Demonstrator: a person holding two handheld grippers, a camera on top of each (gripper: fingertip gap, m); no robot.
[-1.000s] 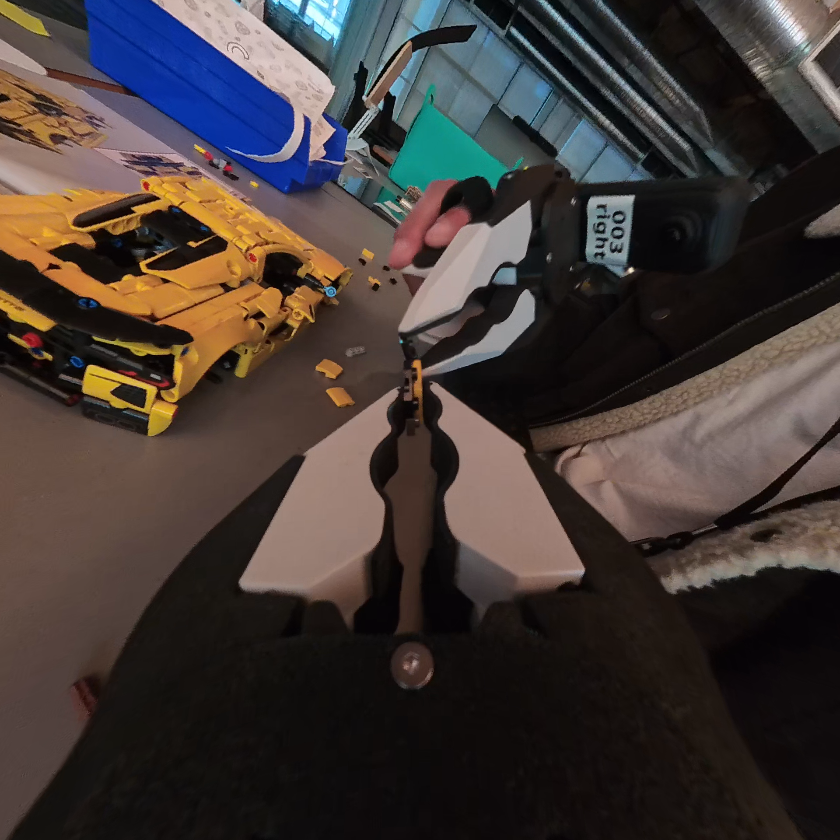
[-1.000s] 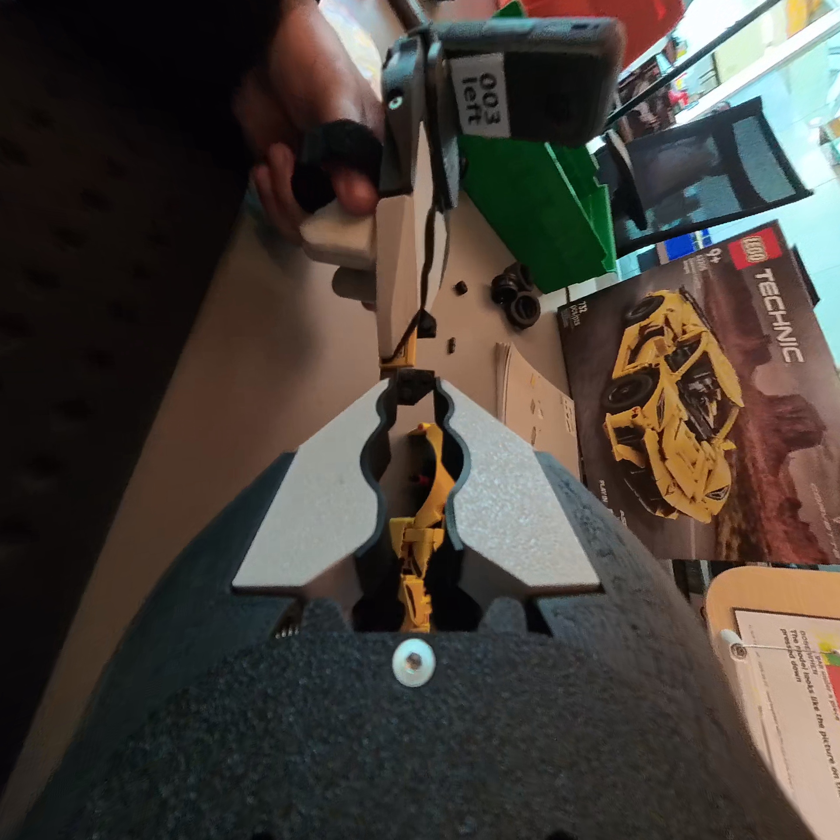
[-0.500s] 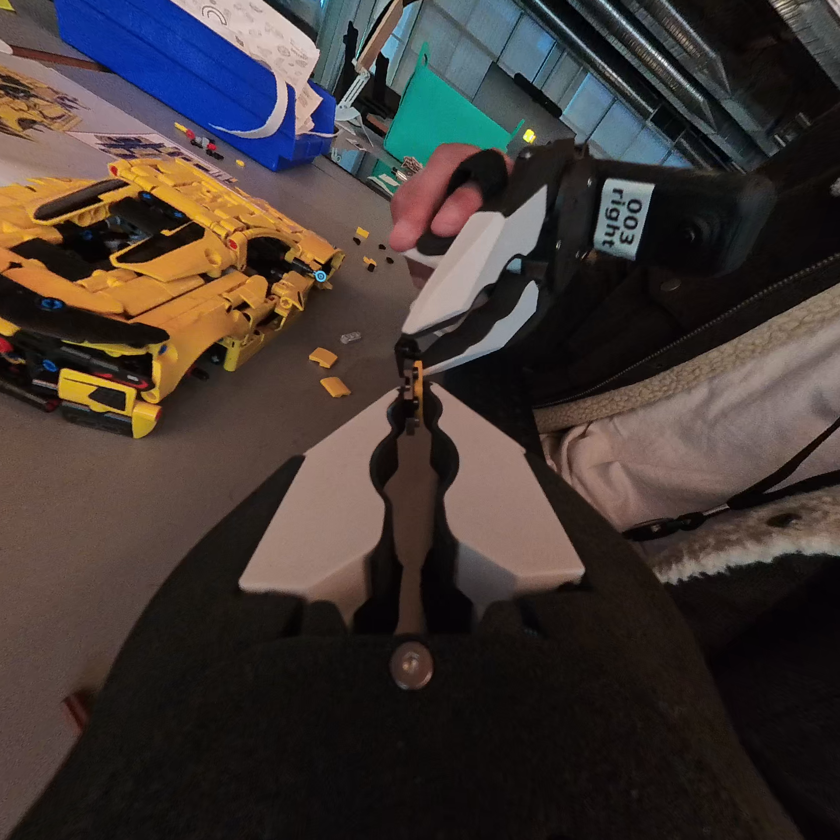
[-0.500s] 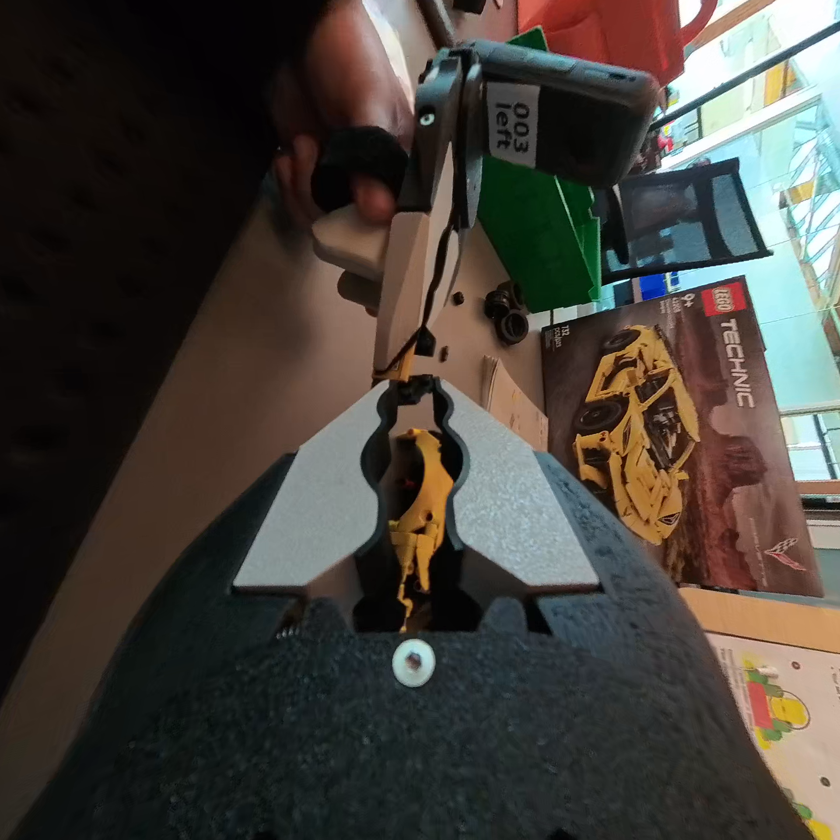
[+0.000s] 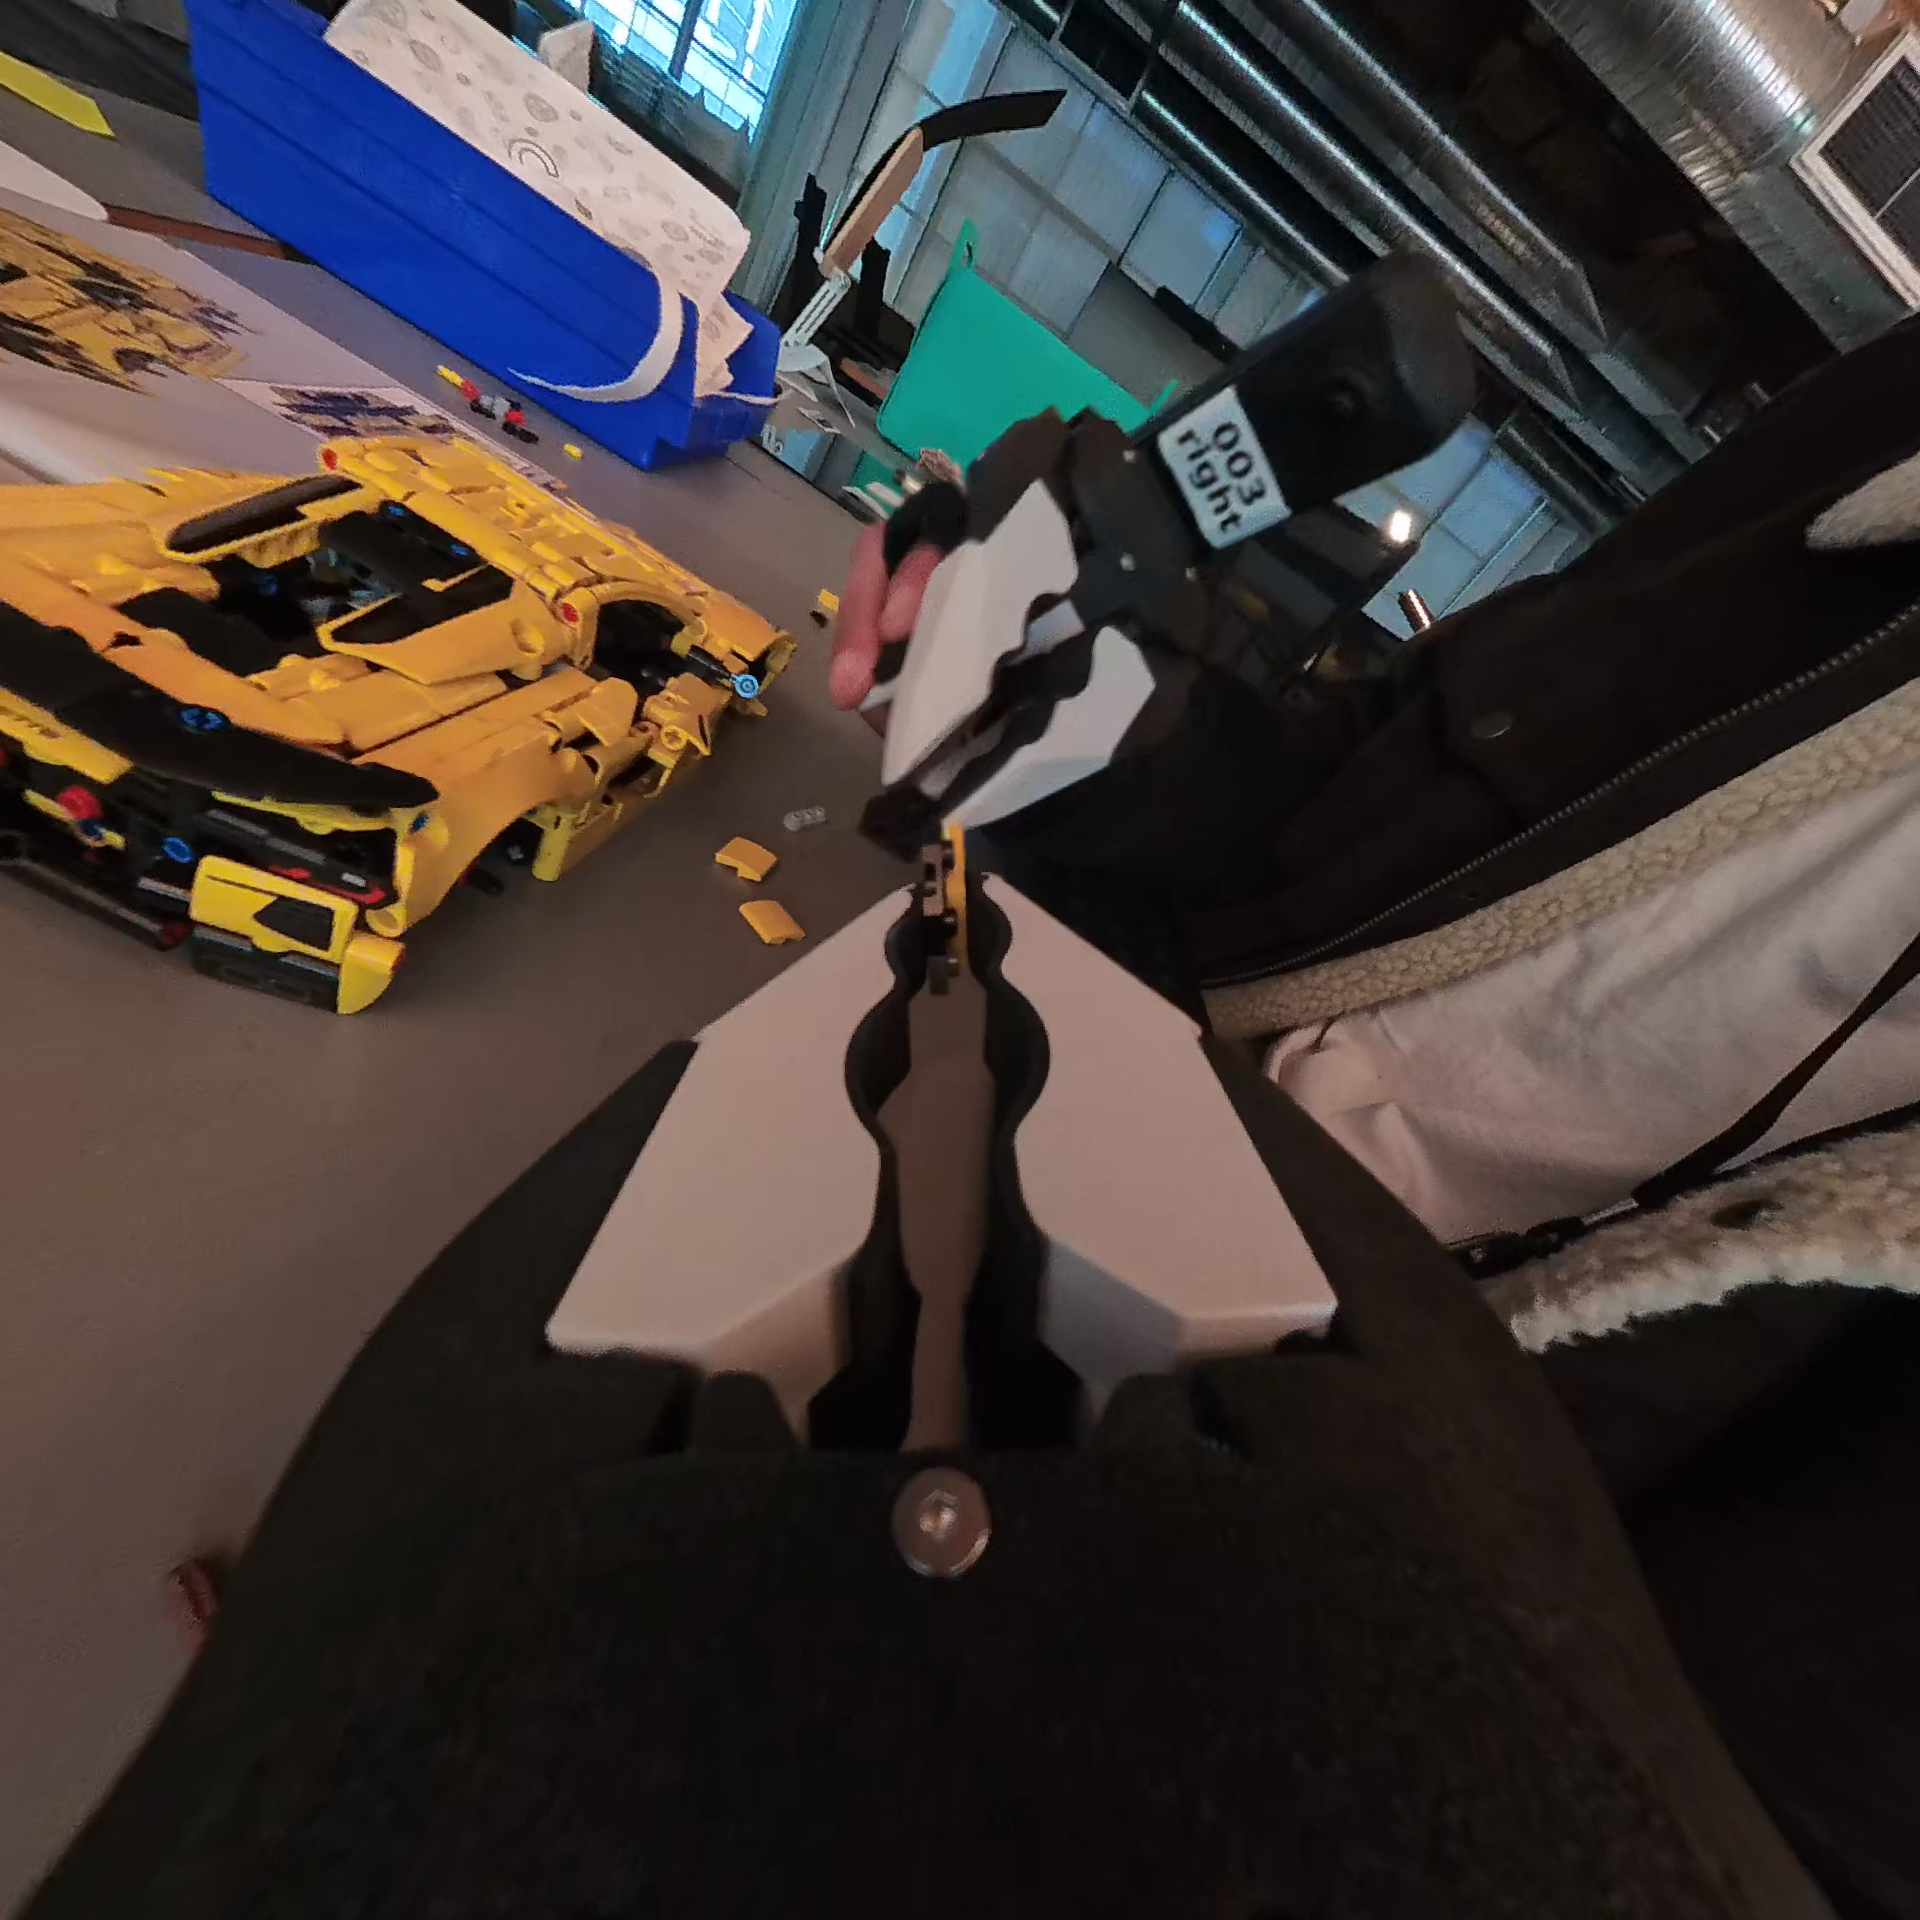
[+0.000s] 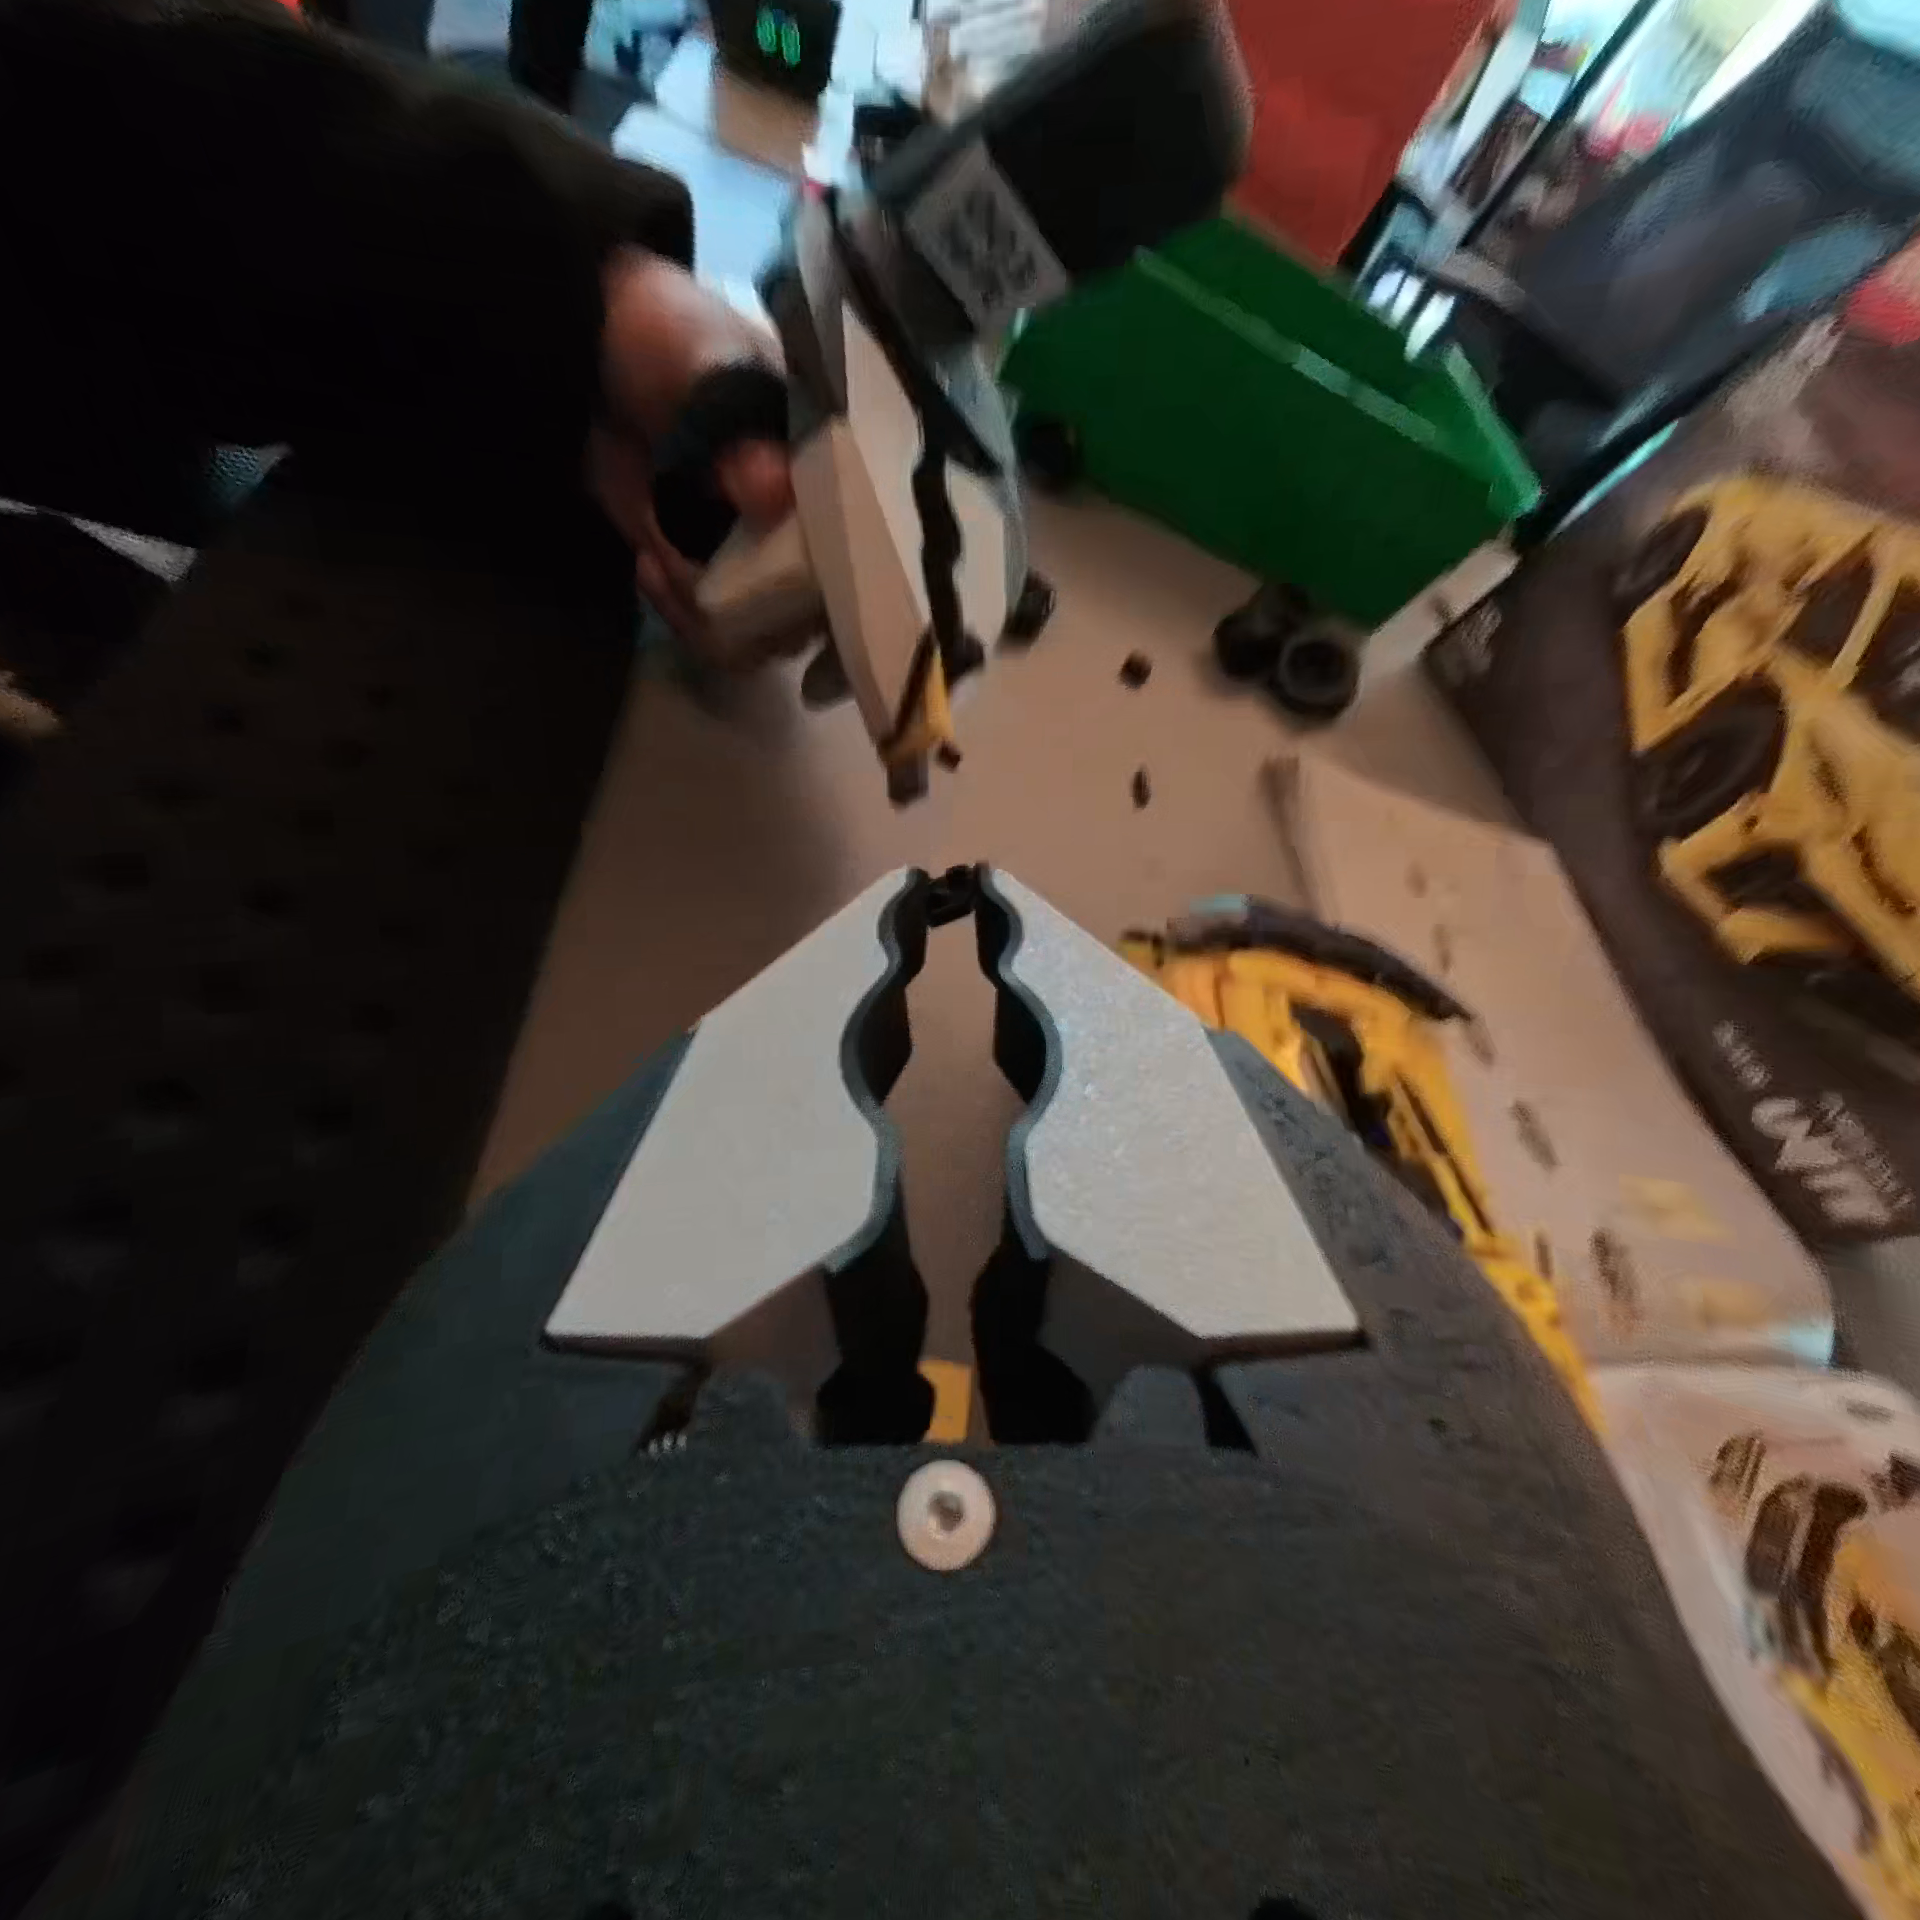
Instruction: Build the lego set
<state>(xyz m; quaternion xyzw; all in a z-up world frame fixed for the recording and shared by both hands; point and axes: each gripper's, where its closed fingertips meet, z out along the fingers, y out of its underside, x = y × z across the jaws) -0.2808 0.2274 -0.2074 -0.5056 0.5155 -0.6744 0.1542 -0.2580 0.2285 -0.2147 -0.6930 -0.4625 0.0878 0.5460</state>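
The far left of the yellow car model (image 5: 312,675) is cut off by the frame edge in the left wrist view, and in the right wrist view it is largely hidden behind the near gripper body and smeared by motion blur. The model is seen resting on the grey table (image 5: 260,1195), its glossy yellow panels broken by black strips, with small blue and red pins at the rear. Two loose curved yellow tiles (image 5: 758,883) are seen on the table just beside it.

A thin yellow-and-black piece (image 5: 943,894) is pinched upright between the pressed-together tips of the left gripper (image 5: 940,914), whose fingers are white, faceted and lined with wavy black pads. Just beyond it, the right gripper (image 5: 904,810) is held by a hand (image 5: 883,613); a small black piece (image 6: 948,902) is nipped at its tips, its exact shape too small to make out.

In the blurred right wrist view, a green bin (image 6: 1268,436), black tyres (image 6: 1288,655) and the printed set box (image 6: 1766,779) are made out to the right.
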